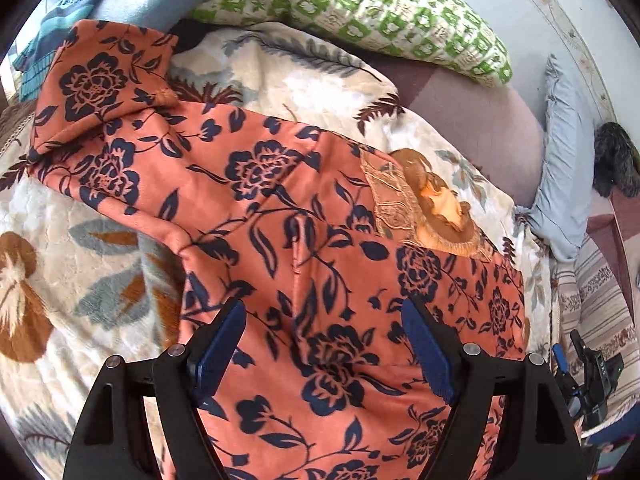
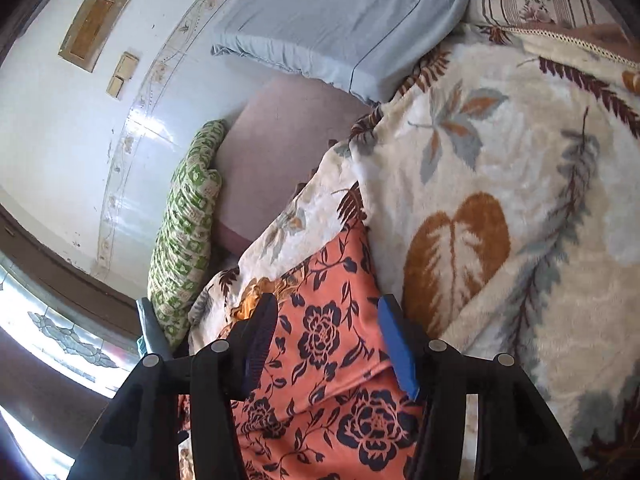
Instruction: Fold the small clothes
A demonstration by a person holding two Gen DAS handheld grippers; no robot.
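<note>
1. A bed under a cream blanket [image 1: 320, 80] printed with brown and grey leaves, set against a pale wall [image 2: 60, 128] with a thin floral border line.
2. No brand, label or readable writing anywhere in either view.
3. One orange garment [image 1: 280, 220] with a dark blue flower print, spread flat across the blanket, one sleeve reaching toward the upper left of the left wrist view, a lace patch near its neckline; seen in the right wrist view [image 2: 328, 344] as a strip running up between the fingers.
4. One green-and-cream checked pillow [image 1: 360, 4] at the far edge of the bed, also in the right wrist view [image 2: 184, 236].
5. One pale blue pillow [image 2: 340, 28] near the wall, seen edge-on in the left wrist view [image 1: 564, 152].
6. One striped cushion [image 1: 592, 292] at the right edge.
7. One blue patterned cloth [image 1: 52, 36] beyond the sleeve, upper left.
8. Two plates on the wall, a large one [image 2: 94, 28] and a small one [image 2: 122, 74].
9. Left gripper [image 1: 324, 340] spread wide over the garment's body, blue pads apart, nothing held between them.
10. Right gripper [image 2: 328, 340] likewise wide apart above the garment's edge, holding nothing; contact with the cloth impossible to tell.
</note>
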